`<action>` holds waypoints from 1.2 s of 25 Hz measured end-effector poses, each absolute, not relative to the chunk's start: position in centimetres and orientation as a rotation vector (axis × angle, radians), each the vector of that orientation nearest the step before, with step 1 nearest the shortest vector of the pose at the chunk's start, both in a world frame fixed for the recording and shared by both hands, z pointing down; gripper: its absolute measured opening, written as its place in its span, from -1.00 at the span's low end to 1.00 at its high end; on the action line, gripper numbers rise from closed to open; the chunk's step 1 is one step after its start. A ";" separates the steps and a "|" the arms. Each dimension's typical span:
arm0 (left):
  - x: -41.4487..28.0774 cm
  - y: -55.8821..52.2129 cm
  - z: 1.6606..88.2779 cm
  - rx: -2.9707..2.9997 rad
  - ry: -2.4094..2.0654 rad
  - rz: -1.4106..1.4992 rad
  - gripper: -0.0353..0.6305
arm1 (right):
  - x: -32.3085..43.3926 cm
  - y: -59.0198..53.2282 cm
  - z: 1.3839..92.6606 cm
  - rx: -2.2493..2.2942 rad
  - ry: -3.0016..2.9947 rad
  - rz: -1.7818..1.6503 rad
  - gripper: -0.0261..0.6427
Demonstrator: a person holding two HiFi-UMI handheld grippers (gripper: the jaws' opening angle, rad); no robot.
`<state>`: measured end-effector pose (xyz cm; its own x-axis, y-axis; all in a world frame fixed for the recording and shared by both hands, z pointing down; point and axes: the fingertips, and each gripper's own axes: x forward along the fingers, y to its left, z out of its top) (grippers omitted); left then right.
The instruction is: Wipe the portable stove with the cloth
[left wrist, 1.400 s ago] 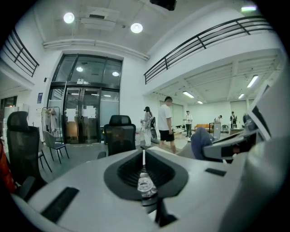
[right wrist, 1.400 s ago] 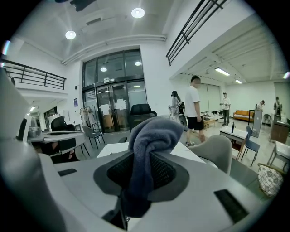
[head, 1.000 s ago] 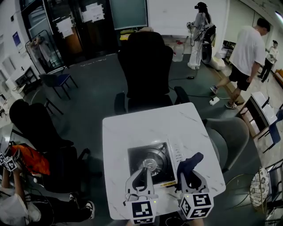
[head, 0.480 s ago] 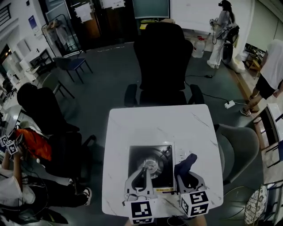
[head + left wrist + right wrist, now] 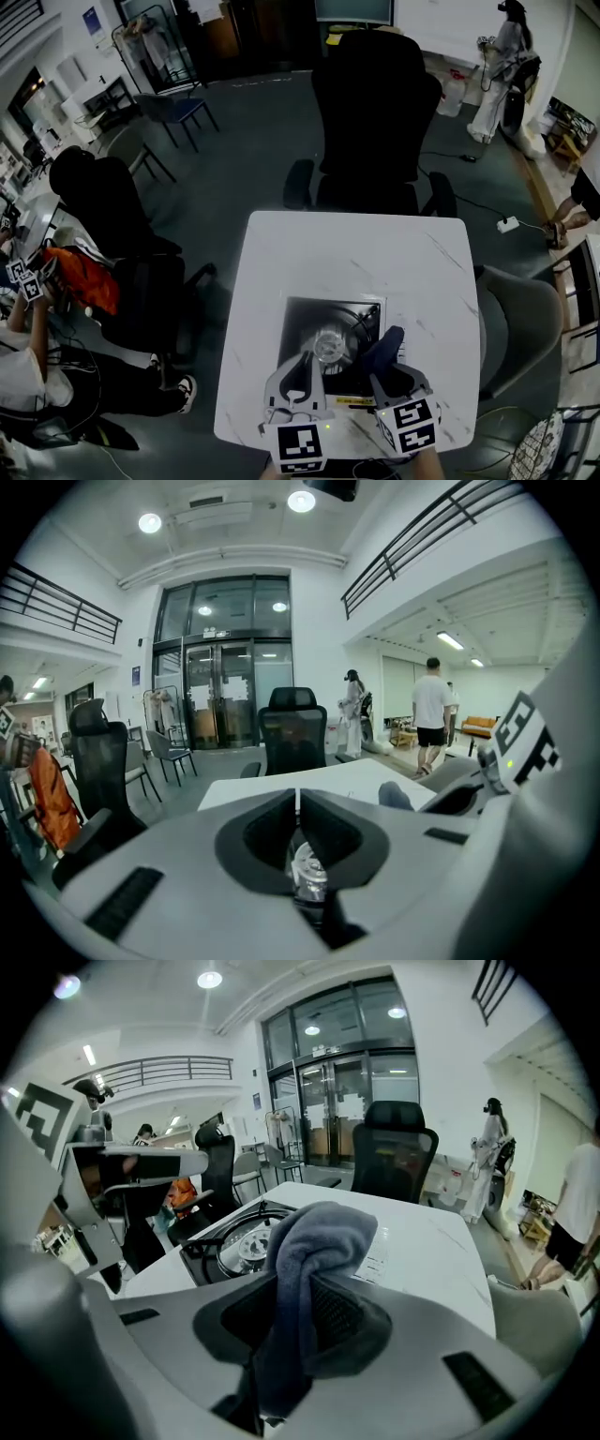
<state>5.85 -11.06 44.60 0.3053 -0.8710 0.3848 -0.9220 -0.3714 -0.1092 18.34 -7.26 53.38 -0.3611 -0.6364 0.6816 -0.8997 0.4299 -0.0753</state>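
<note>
Cloth, grey-blue and bunched into a thick fold, stands clamped between the jaws of the right gripper, its rounded end poking up and forward past the fingertips. Seen from the head view, the cloth sits over the right side of the portable stove, just beside the round burner; whether it actually touches the stove top cannot be told. The stove lies on the near half of the white marble-patterned counter, close to the person's edge. The right gripper is held low over the stove's right edge, jaws pointing away from the person and angled slightly left toward the burner, its marker cube nearest the person. The left gripper is held just beside it, roughly parallel, over the stove's near-left part with its tips close to the burner. In the left gripper view its jaws meet in a thin line with nothing between them, and the burner shows below them. In the right gripper view the stove lies down and to the left of the cloth. A black office chair stands at the counter's far side and a grey chair at its right.
</note>
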 end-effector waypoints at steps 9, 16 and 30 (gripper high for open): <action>5.3 -12.4 45.0 2.404 -1.666 0.594 -0.83 | 17.2 -6.6 56.2 1.113 -2.065 0.612 -0.61; 5.3 -13.5 45.7 2.430 -1.624 0.616 -0.83 | 17.9 -7.4 56.7 1.141 -2.023 0.623 -0.61; 4.2 -14.4 46.4 2.423 -1.601 0.619 -0.83 | 19.4 -11.0 56.8 1.224 -1.972 0.649 -0.61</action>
